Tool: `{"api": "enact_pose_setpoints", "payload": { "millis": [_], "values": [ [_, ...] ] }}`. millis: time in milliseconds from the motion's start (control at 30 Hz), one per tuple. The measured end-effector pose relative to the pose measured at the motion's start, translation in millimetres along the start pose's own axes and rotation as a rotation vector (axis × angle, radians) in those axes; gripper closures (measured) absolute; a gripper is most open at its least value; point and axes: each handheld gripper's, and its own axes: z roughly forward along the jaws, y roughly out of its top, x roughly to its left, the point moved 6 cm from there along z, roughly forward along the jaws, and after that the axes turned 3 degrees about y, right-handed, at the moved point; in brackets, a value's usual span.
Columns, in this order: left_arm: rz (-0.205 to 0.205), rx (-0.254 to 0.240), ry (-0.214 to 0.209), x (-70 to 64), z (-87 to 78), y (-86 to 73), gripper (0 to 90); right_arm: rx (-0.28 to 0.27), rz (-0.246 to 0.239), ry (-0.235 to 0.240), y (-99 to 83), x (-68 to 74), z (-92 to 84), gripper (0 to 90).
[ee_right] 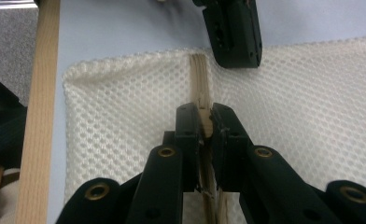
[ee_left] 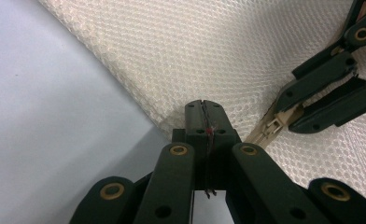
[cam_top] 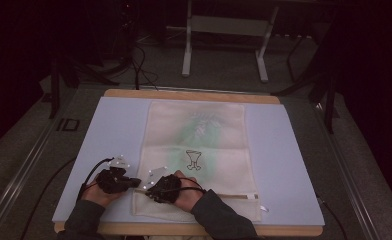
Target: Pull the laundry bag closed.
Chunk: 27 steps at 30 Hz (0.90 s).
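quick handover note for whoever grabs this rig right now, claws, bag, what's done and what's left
Left claw: shut on the edge of the mesh bag, near its zipper end.
Right claw: shut on the zipper pull.
The bag lies flat on the blue mat, with the zipper along its near end and both claws at the near left corner.
Done: both grips are set.
Left: probably slide the pull along the zipper; which way is unclear.

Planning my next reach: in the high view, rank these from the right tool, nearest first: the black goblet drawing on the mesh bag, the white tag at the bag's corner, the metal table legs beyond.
1. Black goblet drawing, just ahead on the bag.
2. White tag, off to the right near the table's front edge.
3. Metal table legs, far beyond the table.
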Motion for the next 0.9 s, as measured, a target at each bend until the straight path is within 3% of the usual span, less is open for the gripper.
{"api": "enact_pose_setpoints", "payload": {
  "millis": [900],
  "values": [
    [0.02, 0.018, 0.009, -0.6, 0.0, 1.3, 90.0, 0.016, -0.004, -0.018, -13.8, 1.3, -12.7, 82.3]
  ]
}}
